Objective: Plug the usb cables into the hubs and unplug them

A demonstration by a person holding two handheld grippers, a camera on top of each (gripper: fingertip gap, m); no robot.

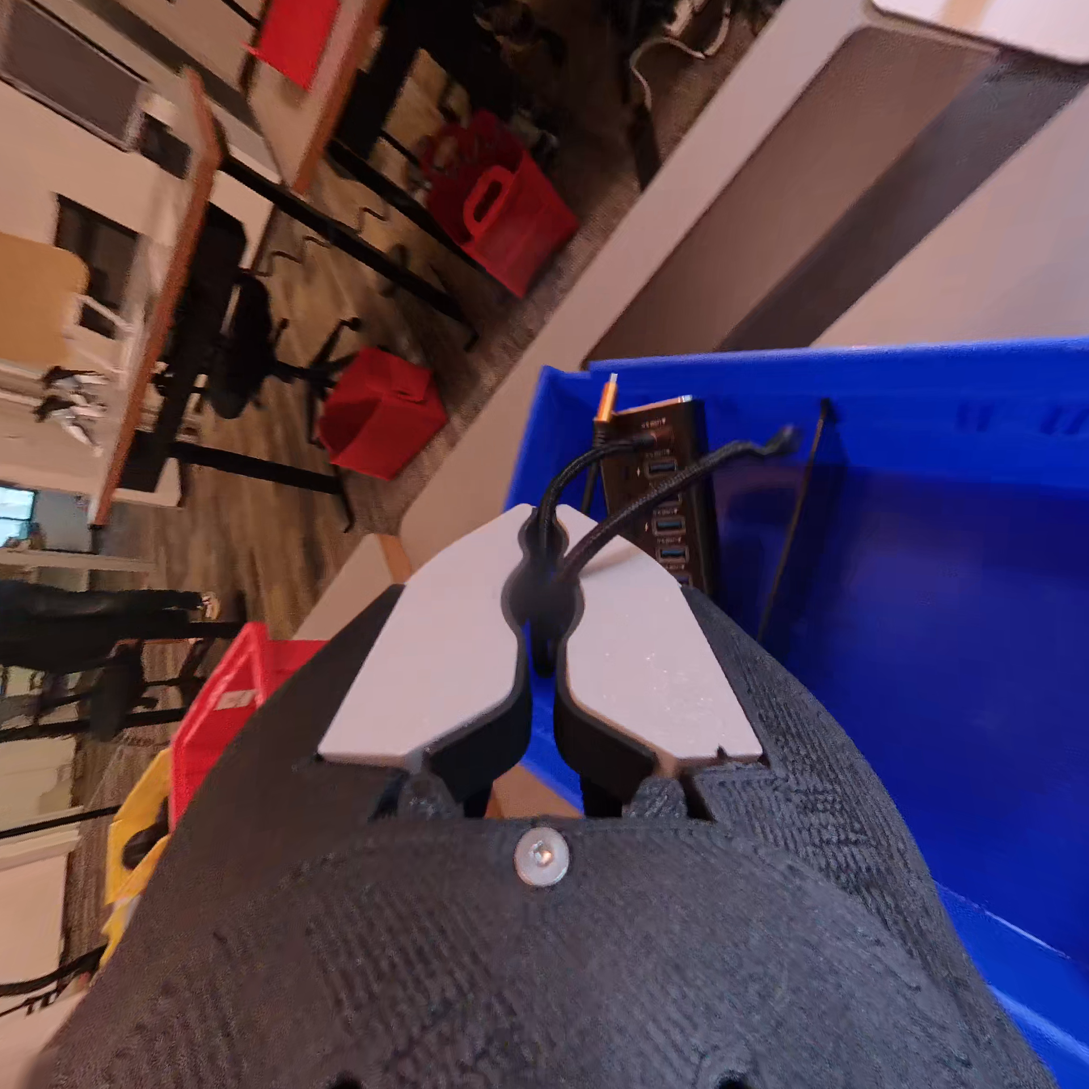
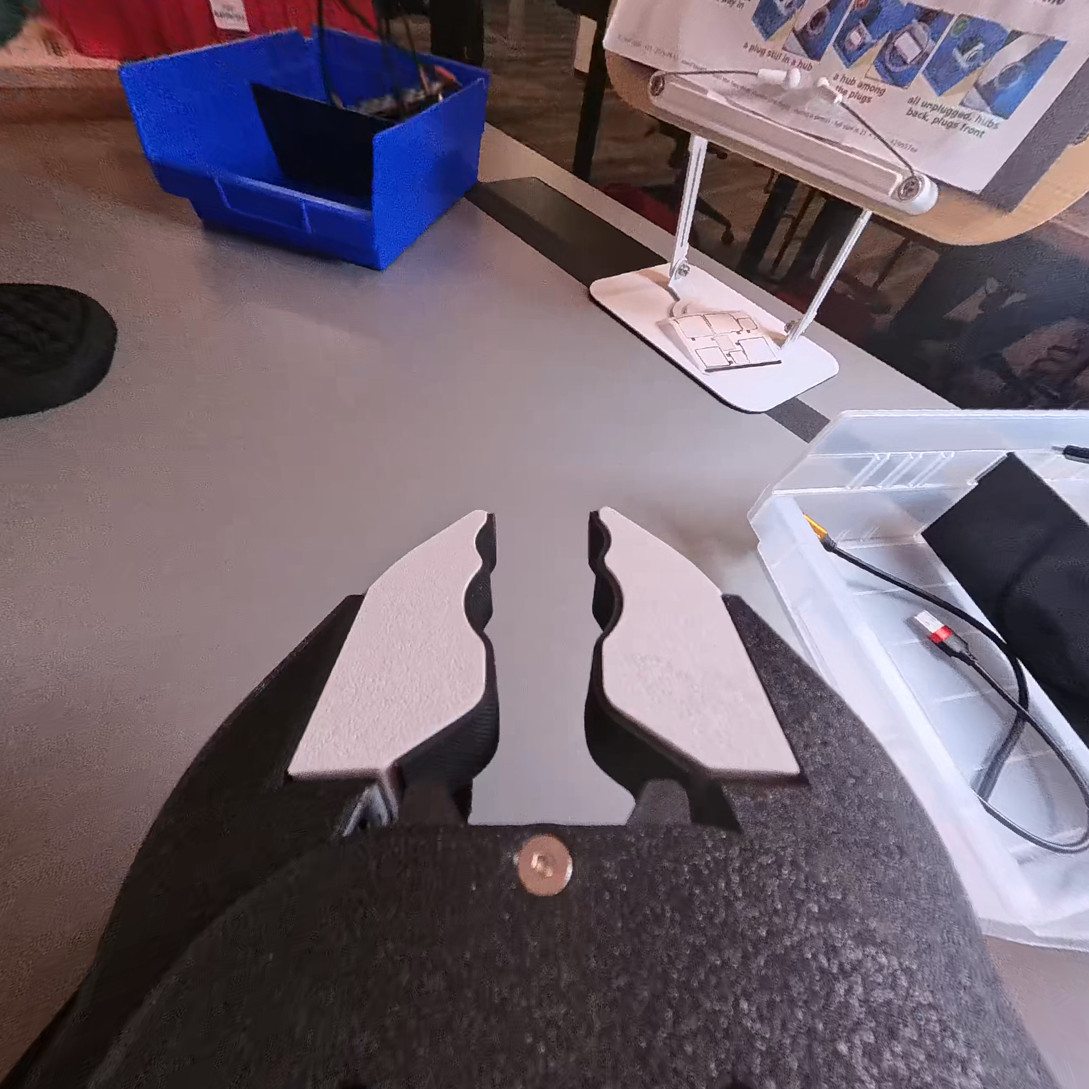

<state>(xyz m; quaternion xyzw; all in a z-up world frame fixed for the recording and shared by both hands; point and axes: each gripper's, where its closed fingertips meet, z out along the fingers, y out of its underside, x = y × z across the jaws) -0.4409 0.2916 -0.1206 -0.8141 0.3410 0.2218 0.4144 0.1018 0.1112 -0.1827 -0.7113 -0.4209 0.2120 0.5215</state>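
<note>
Left gripper [image 1: 542, 530] is pinched narrow on black braided cables [image 1: 566, 489] — they run up between its fingertips toward a black USB hub [image 1: 666, 471] standing in the blue bin [image 1: 884, 530] at the right of the frame. An orange-tipped plug [image 1: 606, 402] pokes up beside the hub's top end. Right gripper [image 2: 542, 530] holds nothing, its jaws spread wide over the bare grey table [image 2: 353, 442]. At the right edge of that view, a clear plastic box [image 2: 825, 459] holds a red-collared plug [image 2: 937, 632] on a black cable — untouched.
</note>
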